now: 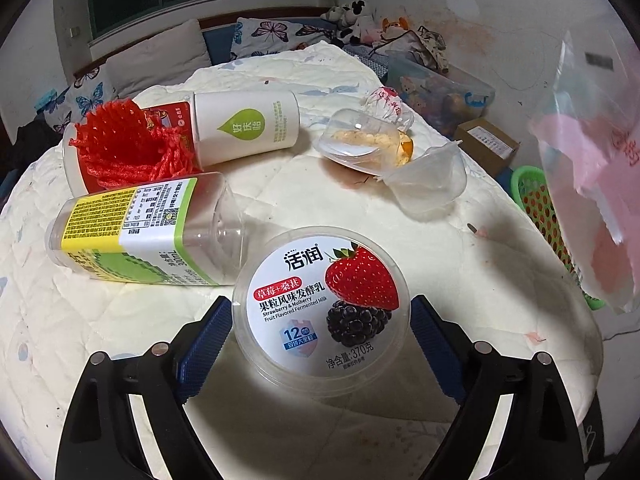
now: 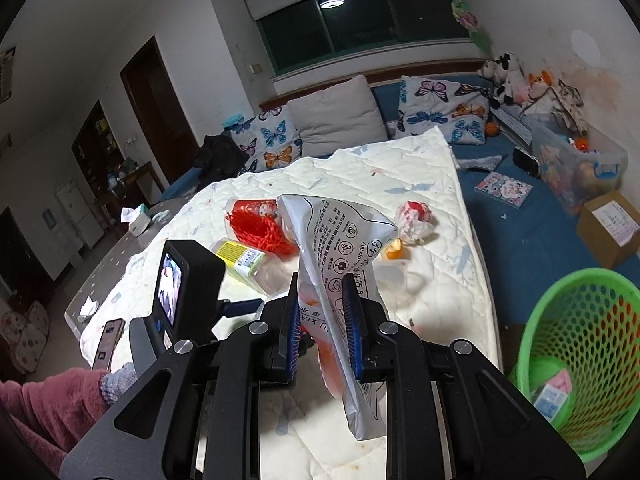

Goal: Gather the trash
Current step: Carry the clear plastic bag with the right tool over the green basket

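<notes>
Straddling yogurt tub (image 1: 320,308), left jaws apart; bottle (image 1: 140,232) beside; right jaws clamped on wrapper (image 2: 340,280).

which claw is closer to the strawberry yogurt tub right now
Left. The left claw is open with the strawberry yogurt tub between its fingers, not clearly gripped. The right claw is shut on a plastic bag, off toward the green basket.

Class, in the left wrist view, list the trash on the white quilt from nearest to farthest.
Round strawberry yogurt tub → clear bottle with yellow-green label → empty clear plastic cup → white cylindrical can
</notes>
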